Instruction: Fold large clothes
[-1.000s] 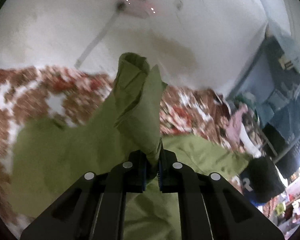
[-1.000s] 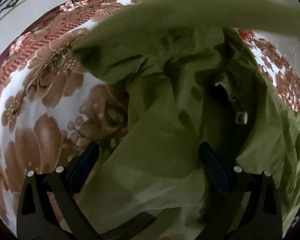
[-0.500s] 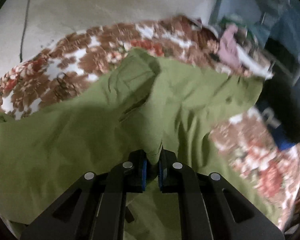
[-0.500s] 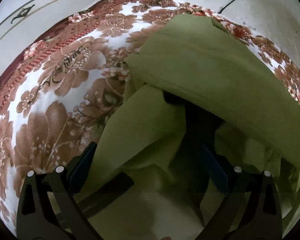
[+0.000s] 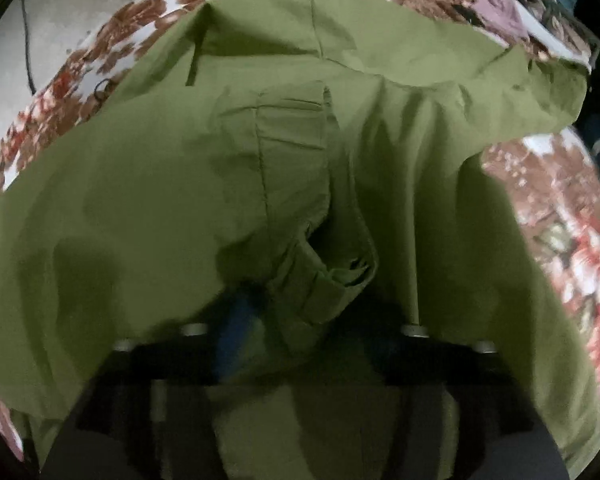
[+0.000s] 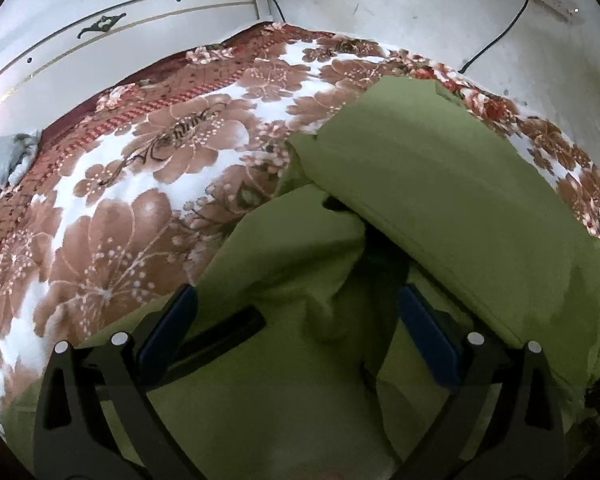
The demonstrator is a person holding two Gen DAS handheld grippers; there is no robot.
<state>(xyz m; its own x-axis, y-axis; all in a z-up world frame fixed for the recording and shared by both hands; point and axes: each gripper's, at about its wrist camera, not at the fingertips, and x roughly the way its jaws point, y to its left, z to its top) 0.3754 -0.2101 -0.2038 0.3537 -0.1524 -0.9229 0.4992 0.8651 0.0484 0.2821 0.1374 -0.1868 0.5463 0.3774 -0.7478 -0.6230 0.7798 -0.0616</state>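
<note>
A large olive-green garment (image 5: 260, 160) lies spread on a floral bedspread (image 5: 560, 208) and fills the left wrist view. My left gripper (image 5: 300, 320) sits low over it with its jaws parted; one blue pad (image 5: 236, 328) shows and green cloth drapes over the fingers. In the right wrist view the same garment (image 6: 440, 184) lies folded over itself on the bedspread (image 6: 120, 220). My right gripper (image 6: 296, 320) is open wide, its blue pads on either side of a loose fold, holding nothing.
A white headboard (image 6: 120, 32) stands at the bed's far left. A white wall with a power strip and black cable (image 6: 496, 40) runs behind. Piled clothes (image 5: 500, 12) lie at the bed's far right edge.
My left gripper swung the held cloth down from high in the air onto the garment and its jaws parted. The green fold landed across the right gripper's view.
</note>
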